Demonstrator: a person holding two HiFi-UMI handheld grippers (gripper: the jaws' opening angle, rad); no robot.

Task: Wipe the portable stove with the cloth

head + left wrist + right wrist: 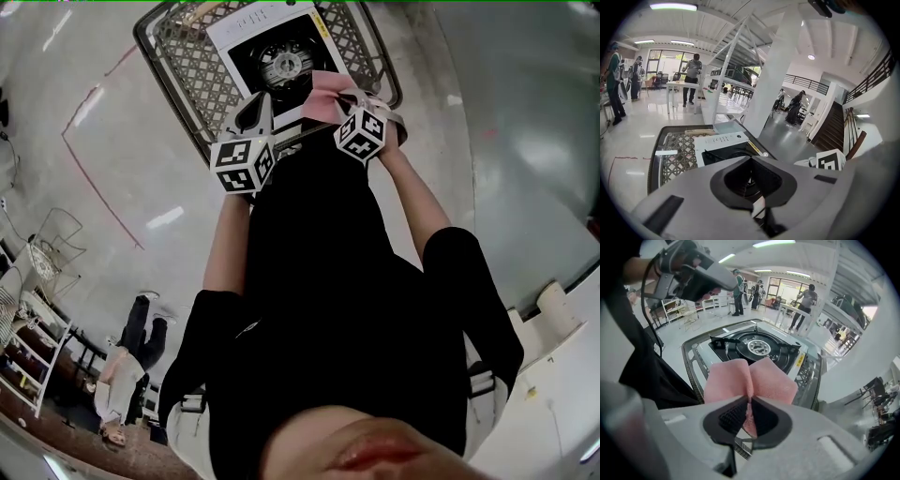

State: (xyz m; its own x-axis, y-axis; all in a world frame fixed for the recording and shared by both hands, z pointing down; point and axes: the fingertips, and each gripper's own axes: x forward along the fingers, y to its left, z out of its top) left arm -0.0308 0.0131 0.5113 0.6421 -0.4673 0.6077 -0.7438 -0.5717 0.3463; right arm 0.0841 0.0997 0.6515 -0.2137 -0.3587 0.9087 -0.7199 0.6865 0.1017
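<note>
The right tool, angled steeply down, pinches cloth by stove.

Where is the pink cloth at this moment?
In the right gripper view, the cloth is pinched in the right gripper, at the near edge of the stove.

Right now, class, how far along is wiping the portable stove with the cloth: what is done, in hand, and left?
Done: the pink cloth is pinched in the right gripper. In hand: it hangs over the portable stove's near edge. Left: the wiping itself; whether the cloth touches the stove is unclear. The left gripper is shut and empty, beside the right one.
</note>
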